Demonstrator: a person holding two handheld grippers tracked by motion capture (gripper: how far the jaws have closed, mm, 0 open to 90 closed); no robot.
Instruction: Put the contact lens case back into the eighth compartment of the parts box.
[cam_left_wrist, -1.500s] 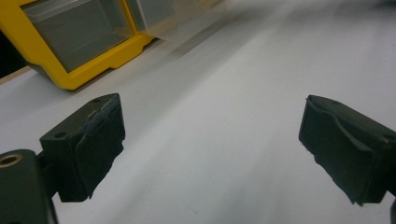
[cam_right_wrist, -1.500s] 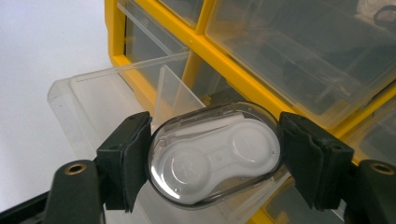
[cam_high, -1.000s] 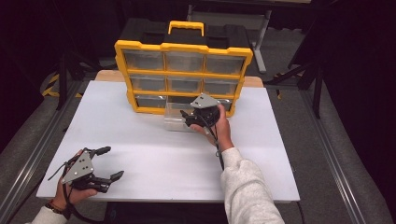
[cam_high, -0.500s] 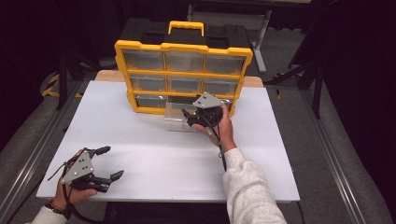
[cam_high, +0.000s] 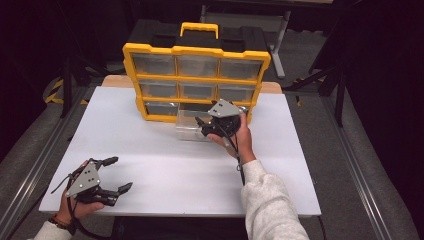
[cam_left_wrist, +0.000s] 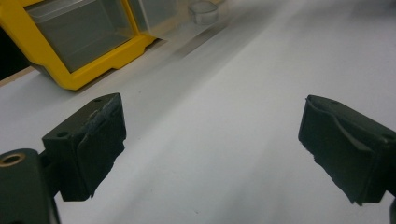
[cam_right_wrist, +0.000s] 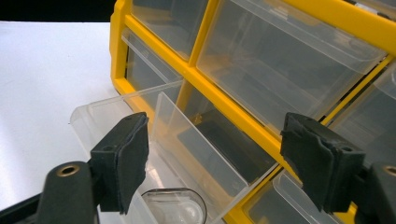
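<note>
High view: white worktop (cam_high: 165, 165), yellow organizer (cam_high: 195, 82) far centre, clear drawer (cam_high: 192, 125) pulled out at bottom row. Right claw (cam_high: 207, 127) released, over drawer; left claw (cam_high: 114, 174) released, idle near left. Best squared to drawer front before clenching.

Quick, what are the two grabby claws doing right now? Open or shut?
Left gripper: open, holding nothing, low over the table.
Right gripper: open, holding nothing, at the pulled-out clear drawer.

Black fingers (cam_left_wrist: 88, 144), grey top plates (cam_high: 85, 178), pale sleeves (cam_high: 270, 205).
</note>
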